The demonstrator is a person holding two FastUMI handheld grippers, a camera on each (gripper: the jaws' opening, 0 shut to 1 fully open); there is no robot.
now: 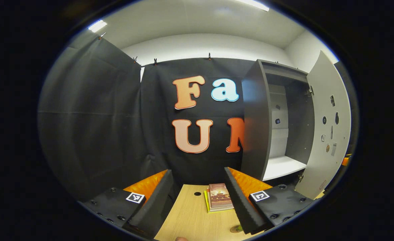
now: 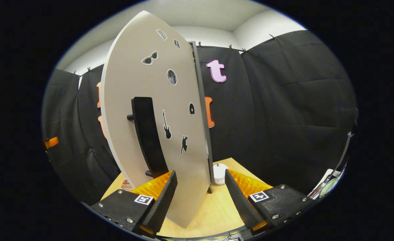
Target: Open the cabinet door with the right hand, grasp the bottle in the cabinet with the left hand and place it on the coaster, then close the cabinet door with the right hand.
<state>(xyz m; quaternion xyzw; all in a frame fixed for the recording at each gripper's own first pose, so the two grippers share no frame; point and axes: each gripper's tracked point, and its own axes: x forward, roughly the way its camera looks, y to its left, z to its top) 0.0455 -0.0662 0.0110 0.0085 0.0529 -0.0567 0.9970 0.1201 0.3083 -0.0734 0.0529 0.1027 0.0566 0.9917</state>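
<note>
The grey cabinet (image 1: 255, 127) stands at the right of the left gripper view, its door (image 1: 327, 130) swung wide open. The white shelf (image 1: 282, 165) inside is bare where I can see it. No bottle is visible there. My left gripper (image 1: 197, 171) is open above the wooden table (image 1: 190, 217), holding nothing. A small round brown thing (image 1: 235, 229), perhaps the coaster, peeks out beside its right finger. In the right gripper view the door's outer face (image 2: 170, 110) with stickers is close. My right gripper (image 2: 200, 172) is open around the door's lower part, just below the black handle (image 2: 148, 134).
A small stack of books (image 1: 218, 197) lies on the table ahead of the left gripper. A small white rounded object (image 2: 219, 174) sits on the table beyond the door. Black cloth walls close in the booth on all sides.
</note>
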